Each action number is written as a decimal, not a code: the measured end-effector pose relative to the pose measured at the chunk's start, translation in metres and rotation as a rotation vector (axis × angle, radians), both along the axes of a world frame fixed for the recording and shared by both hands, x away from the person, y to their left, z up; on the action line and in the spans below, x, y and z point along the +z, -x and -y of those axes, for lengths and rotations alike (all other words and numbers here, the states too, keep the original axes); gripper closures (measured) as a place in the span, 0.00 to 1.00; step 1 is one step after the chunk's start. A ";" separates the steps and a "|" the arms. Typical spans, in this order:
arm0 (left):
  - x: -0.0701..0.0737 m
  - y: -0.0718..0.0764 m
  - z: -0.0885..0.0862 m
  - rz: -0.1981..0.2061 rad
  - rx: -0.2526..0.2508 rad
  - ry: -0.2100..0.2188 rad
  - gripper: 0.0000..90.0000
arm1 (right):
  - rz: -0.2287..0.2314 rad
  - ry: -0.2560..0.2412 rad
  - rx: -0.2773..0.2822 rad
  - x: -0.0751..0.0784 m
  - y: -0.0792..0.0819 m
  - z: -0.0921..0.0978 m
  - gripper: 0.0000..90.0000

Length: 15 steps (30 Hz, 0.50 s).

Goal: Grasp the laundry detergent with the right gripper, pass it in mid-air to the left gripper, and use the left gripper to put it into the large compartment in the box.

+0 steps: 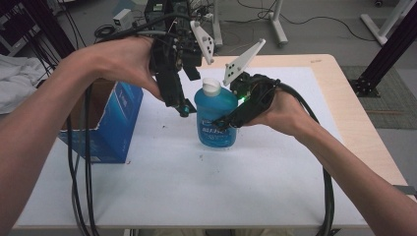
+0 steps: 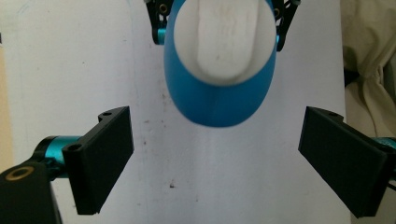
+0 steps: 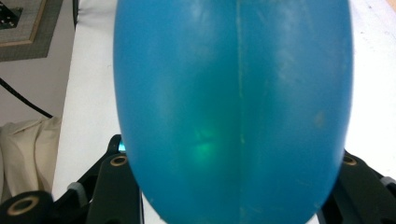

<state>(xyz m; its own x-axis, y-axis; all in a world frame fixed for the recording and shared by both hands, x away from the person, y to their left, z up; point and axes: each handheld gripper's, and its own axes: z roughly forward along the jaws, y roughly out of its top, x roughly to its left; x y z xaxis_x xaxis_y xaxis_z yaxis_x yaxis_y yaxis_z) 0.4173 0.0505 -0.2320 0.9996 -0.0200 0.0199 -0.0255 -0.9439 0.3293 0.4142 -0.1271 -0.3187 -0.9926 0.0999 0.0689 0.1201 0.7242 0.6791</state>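
Blue bottle [image 3: 233, 107] hides the right gripper's jaw tips

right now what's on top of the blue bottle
A white flip cap tops the blue plastic bottle, and it looks shut. The left tongs hover open above it. The bottle's contents can't be seen.

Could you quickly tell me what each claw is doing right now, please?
Left claw: open, above the blue bottle, holding nothing.
Right claw: shut on the blue bottle.

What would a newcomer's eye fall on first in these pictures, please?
The blue bottle with its white cap stands upright mid-table, the right gripper clamped on its body. The left gripper hangs open just above and left of the cap. A blue cardboard box sits at the table's left edge.
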 end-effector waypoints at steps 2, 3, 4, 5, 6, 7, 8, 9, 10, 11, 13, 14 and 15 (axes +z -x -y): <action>-0.003 0.001 0.005 -0.001 0.000 0.019 0.11 | -0.003 0.002 0.003 -0.001 0.000 -0.001 0.51; -0.003 0.001 0.005 -0.001 0.000 0.019 0.11 | -0.003 0.001 0.001 -0.001 0.000 -0.001 0.51; -0.003 0.001 0.006 -0.004 0.001 0.027 0.11 | -0.003 0.001 0.001 -0.001 0.000 -0.001 0.51; -0.004 0.001 0.008 -0.004 -0.002 0.031 0.11 | -0.003 0.002 0.002 -0.001 0.000 -0.001 0.51; -0.005 0.001 0.010 -0.005 -0.004 0.031 0.11 | 0.000 -0.002 0.002 -0.001 0.000 -0.001 0.51; -0.006 0.001 0.011 0.000 -0.005 0.032 0.11 | 0.003 -0.003 0.005 -0.001 -0.001 -0.001 0.51; -0.006 0.001 0.012 0.002 -0.005 0.033 0.11 | 0.004 -0.006 0.005 -0.001 -0.001 -0.002 0.51; -0.007 0.002 0.014 0.004 -0.007 0.041 0.11 | 0.004 -0.007 0.004 -0.001 0.000 -0.002 0.51; -0.007 0.002 0.014 0.004 -0.007 0.041 0.11 | 0.004 -0.008 0.003 -0.001 0.000 -0.002 0.51; -0.008 0.002 0.016 0.002 -0.008 0.046 0.11 | 0.004 -0.008 0.003 -0.001 0.000 -0.002 0.51; -0.010 0.002 0.018 0.009 -0.021 0.044 0.12 | 0.007 -0.007 0.000 -0.001 -0.001 -0.001 0.51; -0.010 0.003 0.019 0.007 -0.017 0.046 0.12 | 0.006 -0.008 0.000 -0.001 -0.001 -0.001 0.51; -0.010 0.003 0.019 0.007 -0.017 0.046 0.12 | 0.006 -0.008 0.000 -0.001 -0.001 -0.001 0.51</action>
<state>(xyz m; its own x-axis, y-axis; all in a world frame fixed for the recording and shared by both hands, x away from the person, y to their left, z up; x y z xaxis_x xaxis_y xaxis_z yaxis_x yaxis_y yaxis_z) 0.4147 0.0319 -0.2421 0.9990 -0.0363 0.0278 -0.0440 -0.9270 0.3725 0.4151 -0.1258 -0.3199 -0.9930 0.0992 0.0638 0.1159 0.7185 0.6858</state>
